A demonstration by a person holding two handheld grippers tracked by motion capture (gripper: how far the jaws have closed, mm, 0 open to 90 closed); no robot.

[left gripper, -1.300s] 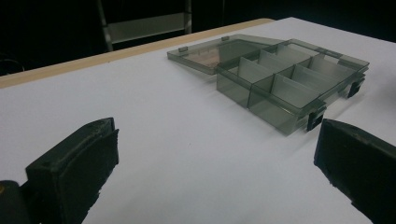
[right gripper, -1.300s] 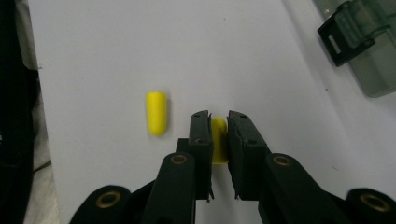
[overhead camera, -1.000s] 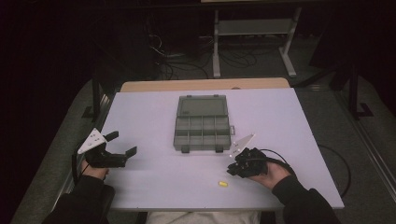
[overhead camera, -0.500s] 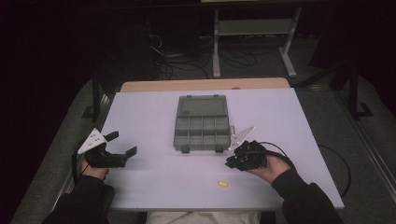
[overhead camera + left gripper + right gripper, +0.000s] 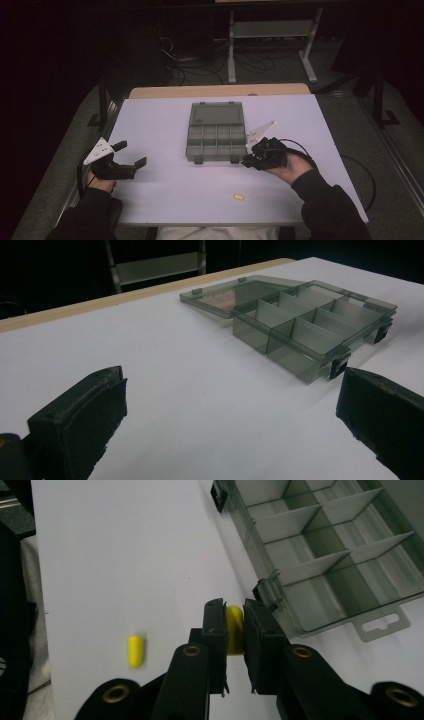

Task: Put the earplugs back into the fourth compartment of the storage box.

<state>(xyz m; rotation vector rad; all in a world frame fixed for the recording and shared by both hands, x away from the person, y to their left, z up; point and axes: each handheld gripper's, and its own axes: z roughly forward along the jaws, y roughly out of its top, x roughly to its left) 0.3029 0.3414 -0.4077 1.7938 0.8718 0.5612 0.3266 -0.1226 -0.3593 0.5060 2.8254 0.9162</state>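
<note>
L gripper [image 5: 131,154] at table's [image 5: 165,125] left edge, jaws spread wide, nothing btwn. Organizer box [image 5: 216,139] mid-table, lid flat open, 8 compartments, all look empty. Loose yellow earplug [image 5: 238,197] on table near front edge. R gripper [image 5: 235,622] by box's front-right corner, jaws pinching held earplug [image 5: 234,629] across its middle. Plugs prob. soft foam, v. light, squashy; mid-body grip best. Count: 2 plugs, 1 box, 2 grippers.

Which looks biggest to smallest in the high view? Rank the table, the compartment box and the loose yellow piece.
1. Table
2. Compartment box, lid open
3. Loose yellow piece, by far the smallest
</note>
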